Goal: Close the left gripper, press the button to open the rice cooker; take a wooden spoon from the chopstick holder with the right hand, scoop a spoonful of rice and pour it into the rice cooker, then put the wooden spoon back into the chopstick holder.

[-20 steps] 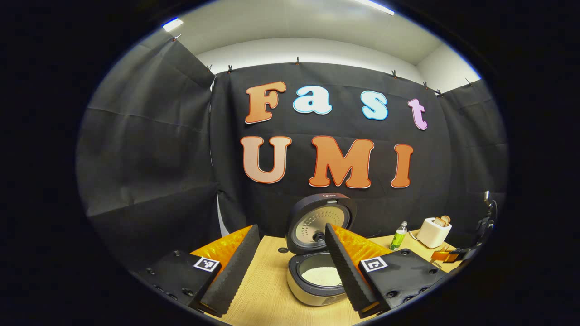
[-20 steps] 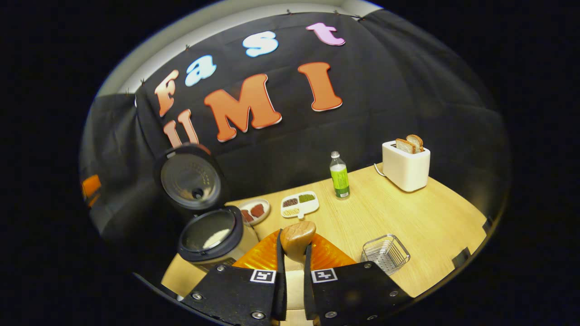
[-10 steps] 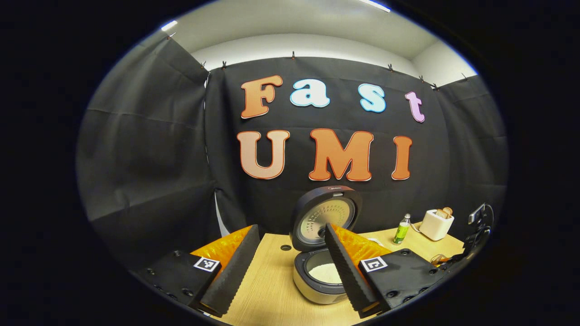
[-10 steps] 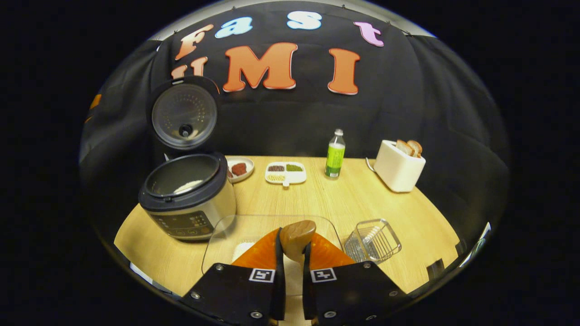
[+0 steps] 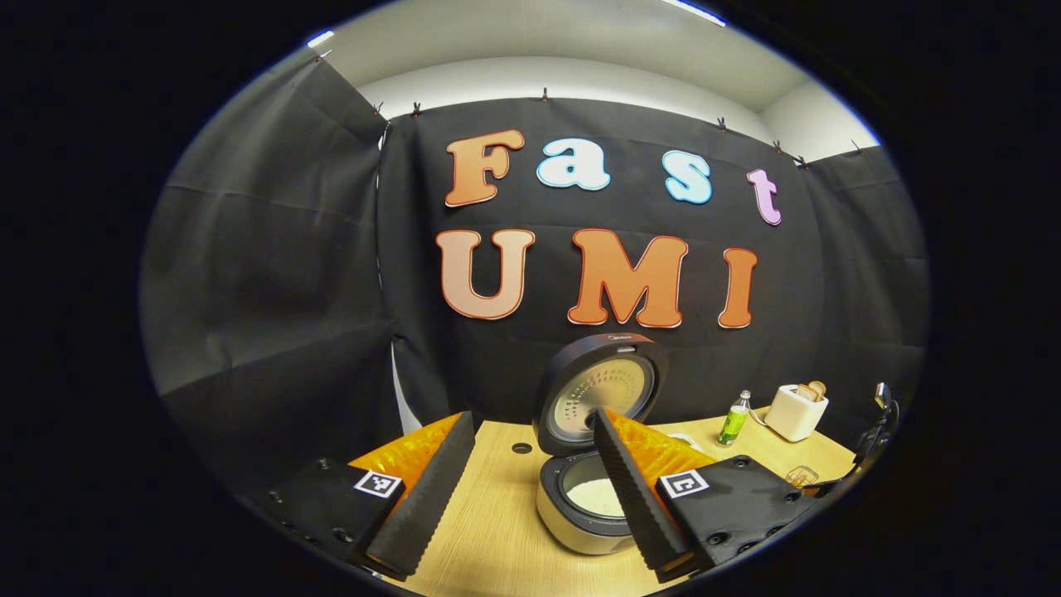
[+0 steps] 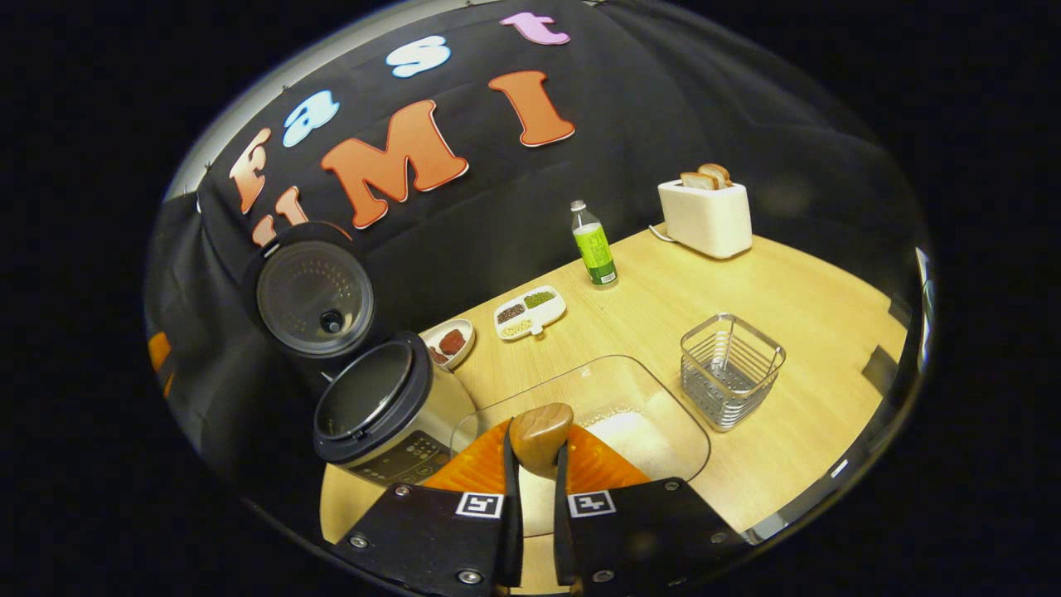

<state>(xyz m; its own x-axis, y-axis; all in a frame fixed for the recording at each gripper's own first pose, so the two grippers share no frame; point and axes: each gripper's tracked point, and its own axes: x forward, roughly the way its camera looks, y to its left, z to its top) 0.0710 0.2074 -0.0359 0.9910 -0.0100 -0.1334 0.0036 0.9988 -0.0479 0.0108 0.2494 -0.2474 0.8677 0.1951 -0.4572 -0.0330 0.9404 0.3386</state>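
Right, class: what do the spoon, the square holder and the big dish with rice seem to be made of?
Spoon: wood, smooth, brown with visible grain. Holder: metal wire, shiny silver mesh you can see through. Dish: clear glass or plastic, since the table shows through it; which of the two can't be told.

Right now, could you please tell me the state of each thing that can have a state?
rice cooker: lid open, rice inside.
wooden spoon: held, bowl empty.
right hand-held gripper: shut on the wooden spoon.
left hand-held gripper: open, holding nothing.
chopstick holder: upright, empty.
glass container: uncovered, rice inside.
toaster: bread in slots.
bottle: upright, capped.
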